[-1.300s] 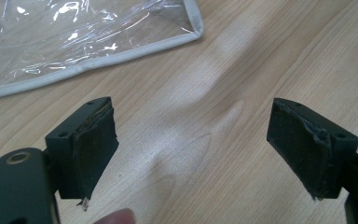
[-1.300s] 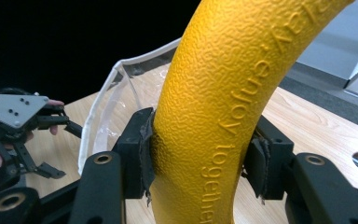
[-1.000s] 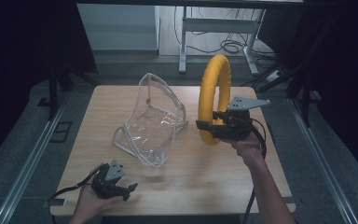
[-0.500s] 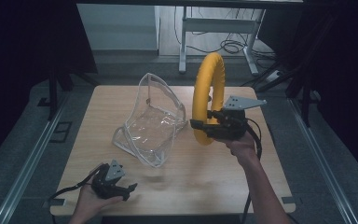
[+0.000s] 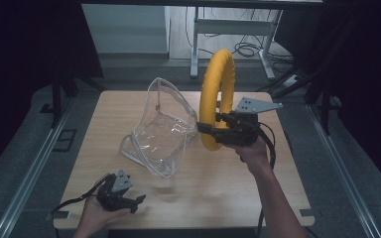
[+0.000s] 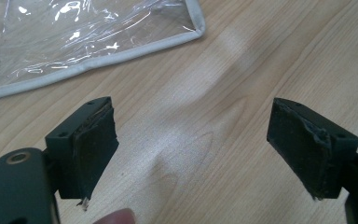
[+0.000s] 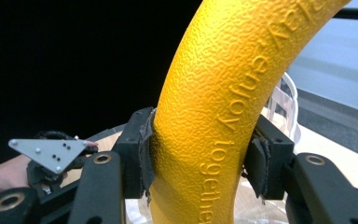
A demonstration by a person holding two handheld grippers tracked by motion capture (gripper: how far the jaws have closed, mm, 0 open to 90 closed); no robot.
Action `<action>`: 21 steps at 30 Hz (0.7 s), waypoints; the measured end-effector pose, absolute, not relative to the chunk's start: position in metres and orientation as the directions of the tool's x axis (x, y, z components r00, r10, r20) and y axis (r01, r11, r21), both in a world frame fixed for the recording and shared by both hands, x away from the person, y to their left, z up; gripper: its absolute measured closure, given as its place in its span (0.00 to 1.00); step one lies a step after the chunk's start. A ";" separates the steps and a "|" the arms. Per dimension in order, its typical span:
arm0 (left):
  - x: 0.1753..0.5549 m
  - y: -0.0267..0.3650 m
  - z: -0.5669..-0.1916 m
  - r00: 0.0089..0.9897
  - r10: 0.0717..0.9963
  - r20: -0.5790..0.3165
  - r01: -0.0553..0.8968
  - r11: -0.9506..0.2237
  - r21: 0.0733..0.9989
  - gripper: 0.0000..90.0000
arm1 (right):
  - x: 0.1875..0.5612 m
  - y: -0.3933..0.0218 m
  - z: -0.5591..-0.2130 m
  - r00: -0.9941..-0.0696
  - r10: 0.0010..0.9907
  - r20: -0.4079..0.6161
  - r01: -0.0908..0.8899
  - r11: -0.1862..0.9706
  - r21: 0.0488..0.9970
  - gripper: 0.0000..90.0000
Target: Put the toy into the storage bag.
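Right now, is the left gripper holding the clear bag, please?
No, the left gripper stands open over bare table, with the clear bag lying apart from it.

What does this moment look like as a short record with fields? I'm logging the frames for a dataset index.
surface: wooden table
held thing: yellow ring, upright, lifted off the table
right gripper: jaws shut on the ring's lower part
ring marking: embossed words "enjoy together"
left gripper: near the table's front left edge, jaws open, nothing between them
other thing: clear plastic bag with pale trim, left of the ring, mouth standing up
contact between ring and bag: cannot tell
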State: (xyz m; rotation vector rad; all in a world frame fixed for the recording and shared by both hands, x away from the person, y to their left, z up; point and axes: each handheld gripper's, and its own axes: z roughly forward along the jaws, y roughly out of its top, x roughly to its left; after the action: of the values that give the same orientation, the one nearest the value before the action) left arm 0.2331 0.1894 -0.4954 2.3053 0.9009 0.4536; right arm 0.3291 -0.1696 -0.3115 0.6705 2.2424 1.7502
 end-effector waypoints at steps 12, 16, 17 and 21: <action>0.233 0.190 -0.495 0.708 0.700 0.088 0.488 -0.576 0.656 0.17 | 0.322 -0.155 -0.288 -0.896 0.439 0.070 0.155 0.163 0.974 0.54; 0.233 0.190 -0.495 0.709 0.700 0.086 0.488 -0.576 0.656 0.17 | 0.320 -0.150 -0.282 -0.904 0.423 0.068 0.146 0.156 0.977 0.54; 0.233 0.190 -0.495 0.709 0.700 0.086 0.489 -0.575 0.656 0.17 | 0.320 -0.149 -0.281 -0.905 0.419 0.066 0.143 0.153 0.978 0.54; 0.233 0.189 -0.495 0.707 0.702 0.086 0.489 -0.574 0.657 0.17 | 0.319 -0.144 -0.277 -0.910 0.409 0.065 0.135 0.145 0.980 0.54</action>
State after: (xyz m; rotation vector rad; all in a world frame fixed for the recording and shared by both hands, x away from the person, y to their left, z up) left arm 0.2332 0.1895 -0.4954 2.2987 0.9035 0.4520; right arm 0.3190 -0.1444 -0.2769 0.5343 2.2023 1.8466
